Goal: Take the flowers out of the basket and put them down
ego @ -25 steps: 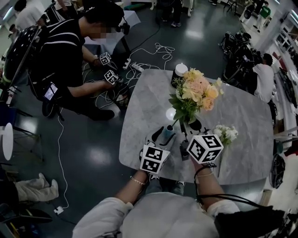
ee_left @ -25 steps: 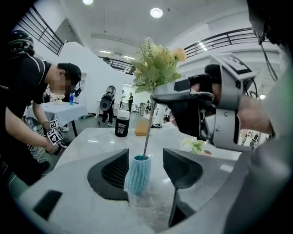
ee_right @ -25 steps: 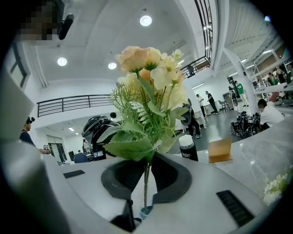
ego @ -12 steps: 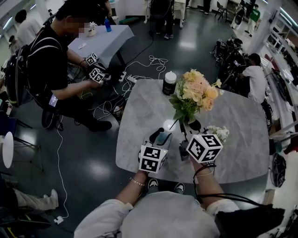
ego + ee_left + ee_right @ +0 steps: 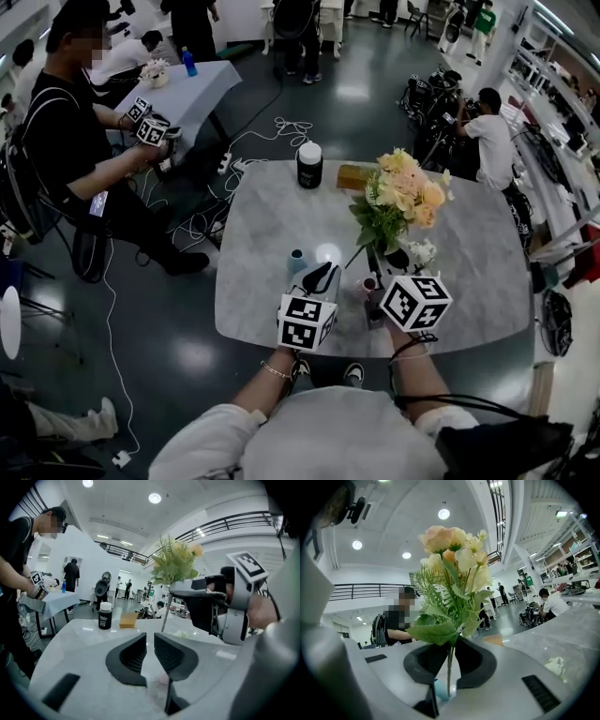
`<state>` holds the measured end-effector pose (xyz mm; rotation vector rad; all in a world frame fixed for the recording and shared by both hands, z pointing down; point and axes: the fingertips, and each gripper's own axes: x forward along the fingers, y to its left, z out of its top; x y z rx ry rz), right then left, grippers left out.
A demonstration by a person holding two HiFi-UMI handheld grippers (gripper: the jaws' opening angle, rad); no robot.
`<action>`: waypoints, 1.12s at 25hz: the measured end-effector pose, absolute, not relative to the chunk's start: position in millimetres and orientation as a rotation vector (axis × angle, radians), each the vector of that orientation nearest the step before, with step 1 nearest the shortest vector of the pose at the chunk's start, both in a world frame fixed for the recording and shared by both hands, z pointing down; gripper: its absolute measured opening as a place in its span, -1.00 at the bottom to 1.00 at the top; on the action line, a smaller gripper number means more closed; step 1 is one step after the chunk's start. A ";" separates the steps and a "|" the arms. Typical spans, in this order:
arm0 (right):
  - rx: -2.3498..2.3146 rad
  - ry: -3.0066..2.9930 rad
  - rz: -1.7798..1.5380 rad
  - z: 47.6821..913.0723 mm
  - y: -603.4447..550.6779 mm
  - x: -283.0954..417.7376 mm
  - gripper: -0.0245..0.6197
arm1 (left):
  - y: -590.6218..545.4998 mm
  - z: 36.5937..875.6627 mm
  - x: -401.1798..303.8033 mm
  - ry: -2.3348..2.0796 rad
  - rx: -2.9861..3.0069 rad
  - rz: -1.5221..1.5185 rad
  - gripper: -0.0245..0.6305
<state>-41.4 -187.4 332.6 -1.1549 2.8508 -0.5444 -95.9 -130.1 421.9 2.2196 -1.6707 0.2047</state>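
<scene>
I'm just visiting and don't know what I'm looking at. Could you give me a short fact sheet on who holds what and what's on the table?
Setting: a person with two handheld grippers at a grey marble table
Right gripper: shut on the stem of the flower bunch, held upright
Left gripper: jaws closing, nothing between them
On the table: black jar with a white lid, tan block, white flowers, small blue cup
</scene>
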 end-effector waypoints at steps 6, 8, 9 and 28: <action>-1.252 2.800 -0.547 339.9 -191.7 -15.0 -0.79 | -139.5 420.7 -83.4 -1.626 2.267 0.209 -0.87; -1.280 2.783 -0.548 340.1 -191.2 1.3 -0.79 | -141.4 419.7 -70.0 -1.608 2.284 0.225 -0.88; -1.293 2.774 -0.548 339.3 -190.9 11.7 -0.79 | -142.1 418.4 -60.8 -1.598 2.293 0.231 -0.88; -1.598 2.563 -0.577 350.1 -187.3 166.0 -0.79 | -150.9 416.2 83.1 -1.327 2.498 0.337 -0.89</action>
